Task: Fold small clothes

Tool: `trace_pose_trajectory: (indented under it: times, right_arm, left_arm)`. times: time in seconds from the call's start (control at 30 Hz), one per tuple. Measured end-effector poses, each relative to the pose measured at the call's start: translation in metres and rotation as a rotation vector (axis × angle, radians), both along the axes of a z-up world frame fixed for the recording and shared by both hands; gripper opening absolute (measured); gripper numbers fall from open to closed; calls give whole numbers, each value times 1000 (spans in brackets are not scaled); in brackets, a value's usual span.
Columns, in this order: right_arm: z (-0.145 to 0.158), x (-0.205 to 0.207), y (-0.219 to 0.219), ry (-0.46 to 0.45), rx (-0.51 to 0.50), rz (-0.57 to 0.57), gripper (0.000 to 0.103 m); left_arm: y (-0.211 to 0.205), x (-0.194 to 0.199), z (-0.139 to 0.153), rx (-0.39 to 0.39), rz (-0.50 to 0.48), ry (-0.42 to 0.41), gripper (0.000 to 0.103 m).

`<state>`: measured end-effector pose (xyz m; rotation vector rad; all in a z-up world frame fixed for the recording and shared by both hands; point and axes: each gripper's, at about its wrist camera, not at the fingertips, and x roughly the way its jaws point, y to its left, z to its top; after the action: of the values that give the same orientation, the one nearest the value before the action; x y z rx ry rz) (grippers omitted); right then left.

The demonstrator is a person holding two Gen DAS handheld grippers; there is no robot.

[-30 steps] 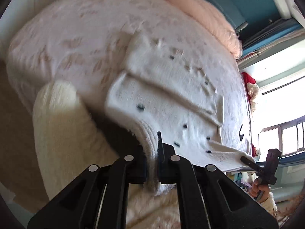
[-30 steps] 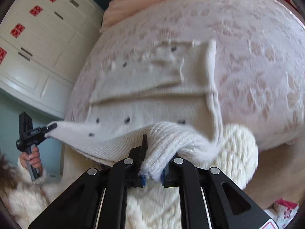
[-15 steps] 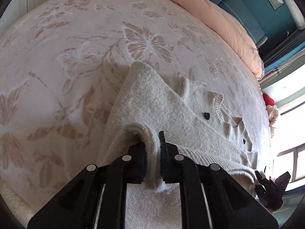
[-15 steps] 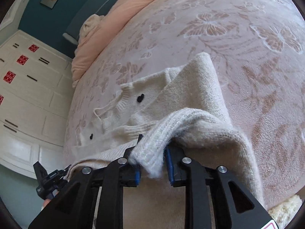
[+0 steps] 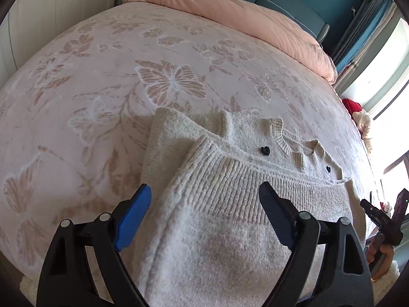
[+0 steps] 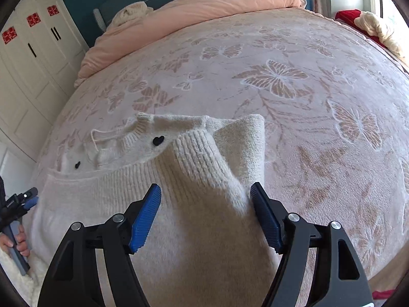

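Observation:
A cream knitted sweater (image 5: 230, 230) with black heart buttons (image 5: 265, 150) lies on the butterfly-patterned bedspread (image 5: 171, 81). Its ribbed hem (image 6: 196, 153) is folded up over the body and ends just below the collar (image 6: 143, 125). My left gripper (image 5: 204, 190) straddles the left end of the hem. Its jaws are opening, and the blue pads stand clear of the knit. My right gripper (image 6: 205, 188) straddles the right end, where the fold bulges up. Its jaws are opening too, and the cloth lies loose between them.
A pink duvet (image 5: 242, 7) is bunched at the head of the bed against a teal headboard. White wardrobe doors (image 6: 30, 58) stand to the left of the bed. A red and cream bundle (image 6: 363, 18) lies at the far right edge.
Both grippers came down to the bed with the hem pinched in them, laid it over the upper body of the sweater, then opened and let it go.

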<state>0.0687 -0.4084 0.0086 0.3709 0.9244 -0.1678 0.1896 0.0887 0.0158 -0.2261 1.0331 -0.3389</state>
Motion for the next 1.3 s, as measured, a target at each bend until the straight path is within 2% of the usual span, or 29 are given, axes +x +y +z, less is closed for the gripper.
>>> trace_pose_trajectory:
  times: [0.03, 0.07, 0.1, 0.13, 0.17, 0.27, 0.4, 0.5, 0.53, 0.6, 0.77, 0.87, 0.93, 1.0, 1.13, 1.17, 1.2, 1.23, 1.3]
  right_arm:
    - [-4, 5, 2, 21, -14, -5, 71]
    - [-7, 9, 4, 36, -17, -3, 66]
    - [-8, 9, 9, 39, -14, 8, 42]
    - [-7, 8, 14, 44, -15, 20, 24]
    - [-4, 5, 17, 48, -10, 33, 9]
    - [28, -20, 25, -63, 32, 49, 7]
    - [99, -55, 6, -288, 148, -5, 7]
    - [124, -56, -26, -397, 193, -81, 6]
    - [122, -48, -37, -397, 198, -103, 6]
    - [98, -23, -54, -329, 216, -138, 6]
    - [14, 28, -67, -112, 201, -192, 6]
    - [-10, 31, -80, -91, 238, -248, 6]
    - [-23, 33, -85, -65, 246, -256, 6]
    - [-36, 40, -81, -19, 210, -238, 6]
    - [-34, 46, -79, -13, 254, -239, 10]
    - [-27, 44, -77, -23, 264, -238, 17]
    - [-17, 39, -73, -39, 249, -239, 20]
    - [-4, 30, -67, -58, 206, -241, 21]
    - [21, 8, -49, -106, 139, -218, 30]
  left_arm:
    - [-5, 5, -5, 19, -2, 13, 84]
    - [-9, 10, -10, 40, 1, 34, 78]
    - [-13, 14, -15, 52, -1, 59, 51]
    - [-14, 17, -19, 57, -11, 87, 35]
    - [-13, 18, -20, 58, -13, 107, 12]
    - [-3, 8, 2, 14, 11, 61, 8]
    - [19, -9, 64, -39, 40, -58, 8]
    - [30, 3, 97, -44, 84, -118, 8]
    - [33, 12, 101, -45, 103, -128, 8]
    - [29, 34, 95, -35, 120, -113, 8]
    - [-2, 82, 25, 83, 131, 27, 8]
    - [-3, 94, -11, 98, 163, 94, 8]
    - [0, 95, -21, 95, 168, 106, 9]
    - [-1, 96, -27, 115, 151, 102, 9]
    - [-4, 98, -32, 121, 153, 101, 14]
    - [-4, 96, -29, 109, 152, 97, 19]
    - [-5, 94, -25, 95, 150, 89, 27]
    - [-4, 88, -18, 75, 145, 78, 31]
    - [-2, 72, -1, 77, 155, 45, 46]
